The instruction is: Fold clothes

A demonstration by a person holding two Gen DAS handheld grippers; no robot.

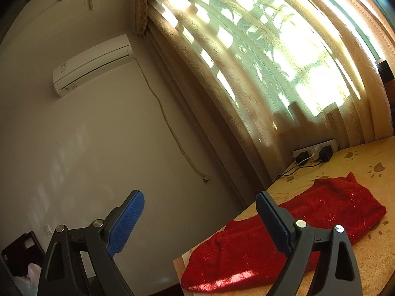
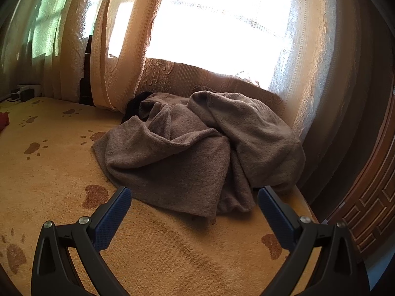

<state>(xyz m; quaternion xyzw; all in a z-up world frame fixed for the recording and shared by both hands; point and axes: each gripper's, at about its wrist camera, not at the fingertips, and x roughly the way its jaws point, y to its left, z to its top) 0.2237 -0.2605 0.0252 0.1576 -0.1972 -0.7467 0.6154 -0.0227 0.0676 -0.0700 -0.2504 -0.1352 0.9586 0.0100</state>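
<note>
A red sparkly garment [image 1: 284, 234] lies crumpled on the yellow paw-print bed cover [image 1: 365, 162] near the bed's corner. My left gripper [image 1: 200, 212] is open and empty, raised above the bed's edge, its right finger over the red garment. A grey-brown knitted sweater [image 2: 197, 148] lies heaped on the bed cover [image 2: 61, 167] by the curtain, with a dark cloth [image 2: 135, 106] peeking out behind it. My right gripper [image 2: 195, 209] is open and empty, just in front of the sweater's near hem. A bit of the red garment [image 2: 3, 120] shows at the far left.
Lace curtains [image 1: 259, 61] hang along the window behind the bed. A power strip with chargers [image 1: 316, 151] sits at the bed's far edge. An air conditioner [image 1: 93, 64] is on the wall. A wooden panel [image 2: 370, 209] stands at the right.
</note>
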